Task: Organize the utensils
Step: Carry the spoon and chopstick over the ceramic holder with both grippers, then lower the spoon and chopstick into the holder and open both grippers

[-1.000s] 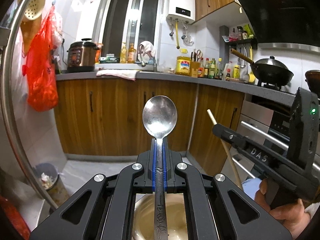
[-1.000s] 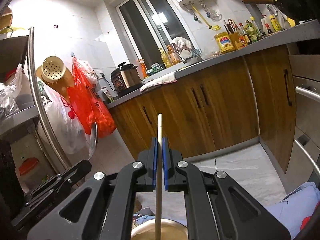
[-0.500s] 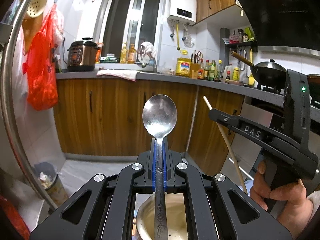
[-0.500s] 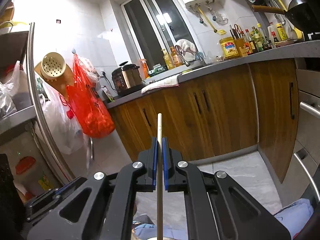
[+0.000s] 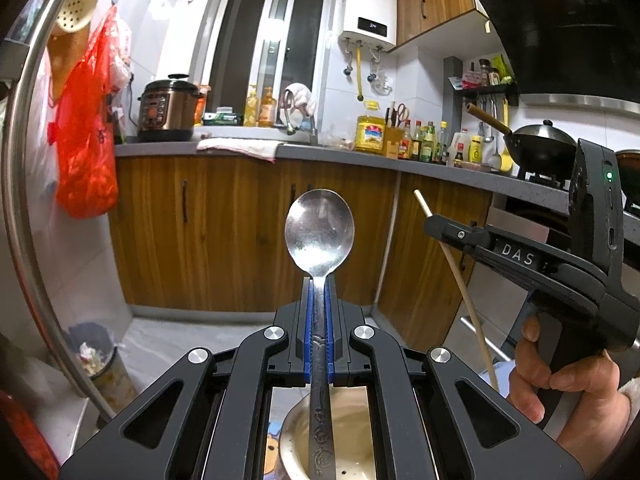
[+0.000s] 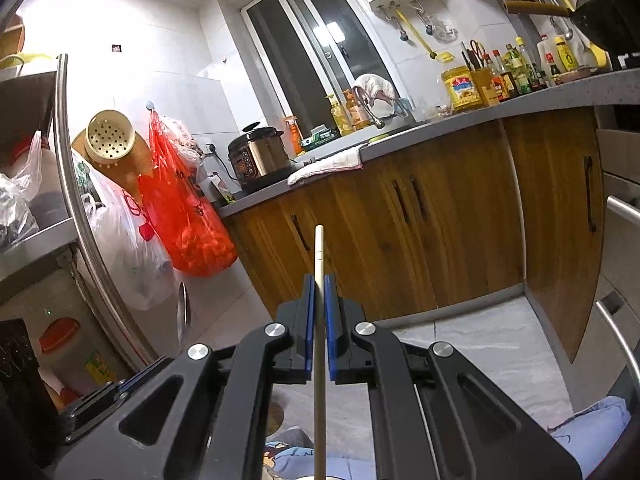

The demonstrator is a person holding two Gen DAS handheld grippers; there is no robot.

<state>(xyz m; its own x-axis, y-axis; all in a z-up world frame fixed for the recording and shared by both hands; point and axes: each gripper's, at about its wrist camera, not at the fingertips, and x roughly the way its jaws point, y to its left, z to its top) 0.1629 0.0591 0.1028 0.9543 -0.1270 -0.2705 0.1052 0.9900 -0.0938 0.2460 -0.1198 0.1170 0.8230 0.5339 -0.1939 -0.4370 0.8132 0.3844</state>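
Kitchen cabinets fill both my views. My left gripper (image 5: 319,292) is clamped on a metal spoon (image 5: 319,232), bowl upright above a steel cup (image 5: 340,440). My right gripper (image 6: 319,292) pinches a wooden chopstick (image 6: 319,320) upright; its lower end reaches below frame.

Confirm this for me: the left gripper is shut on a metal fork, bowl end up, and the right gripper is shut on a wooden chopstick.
Not quite. The left gripper is shut on a metal spoon, bowl end up, as the left wrist view shows. The right gripper is indeed shut on a wooden chopstick.
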